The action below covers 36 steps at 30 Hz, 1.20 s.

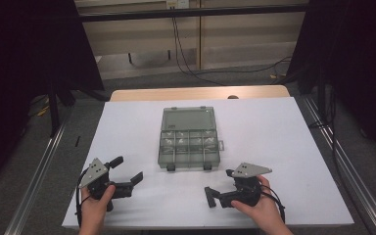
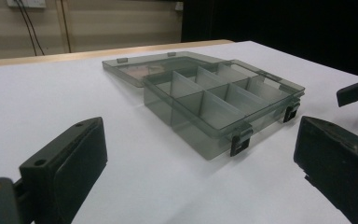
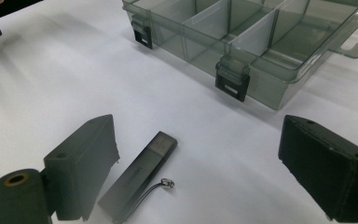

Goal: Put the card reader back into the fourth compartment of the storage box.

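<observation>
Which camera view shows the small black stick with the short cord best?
The right gripper view: the black stick lies on the white table between the open jaws, apart from both. In the high view the right gripper covers that spot.

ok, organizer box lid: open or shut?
Open. The organizer box has its lid folded back flat on the table, dividers exposed, both front latches undone.

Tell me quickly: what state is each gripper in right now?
Left gripper: open, holding nothing.
Right gripper: open, stick lying loose on the table between its jaws.
</observation>
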Motion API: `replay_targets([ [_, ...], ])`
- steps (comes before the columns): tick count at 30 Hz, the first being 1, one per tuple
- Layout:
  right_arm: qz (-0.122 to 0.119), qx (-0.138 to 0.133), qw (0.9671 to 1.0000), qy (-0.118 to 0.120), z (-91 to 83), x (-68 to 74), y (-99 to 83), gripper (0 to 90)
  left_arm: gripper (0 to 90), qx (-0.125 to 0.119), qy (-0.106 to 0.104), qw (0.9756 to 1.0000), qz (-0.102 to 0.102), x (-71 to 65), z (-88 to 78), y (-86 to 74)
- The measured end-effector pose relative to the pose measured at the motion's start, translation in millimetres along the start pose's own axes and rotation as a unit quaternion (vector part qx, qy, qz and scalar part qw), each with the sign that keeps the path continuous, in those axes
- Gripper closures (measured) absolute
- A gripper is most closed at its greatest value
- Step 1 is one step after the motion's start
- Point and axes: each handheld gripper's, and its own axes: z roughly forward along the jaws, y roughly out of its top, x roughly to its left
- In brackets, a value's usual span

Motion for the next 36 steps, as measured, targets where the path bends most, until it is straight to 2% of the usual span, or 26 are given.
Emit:
replay_targets([
  [5, 0.001, 0.004, 1.0, 0.004, 0.9, 3.2, 0.0, 10.9, 2.8, 0.003, -0.007, 1.0, 0.006, -0.4, 1.2, -2.2],
  [9, -0.011, 0.018, 0.9997, 0.014, 2.0, 6.8, 0.0, 14.8, 2.8, 0.004, -0.011, 0.9999, 0.01, -0.7, 2.4, -3.9],
  [14, -0.009, 0.029, 0.9994, 0.016, 4.3, 9.4, -0.3, 14.7, 2.8, 0.009, -0.017, 0.9997, 0.012, -1.5, 4.1, -5.7],
  [22, -0.015, 0.049, 0.9983, 0.027, 5.6, 11.8, -1.1, 20.5, 2.8, 0.013, -0.016, 0.9996, 0.019, -1.1, 5.4, -6.2],
  [36, -0.023, 0.052, 0.9976, 0.038, 5.9, 14.8, -0.5, 26.3, 2.8, 0.012, -0.017, 0.9996, 0.02, -1.5, 6.4, -6.3],
])
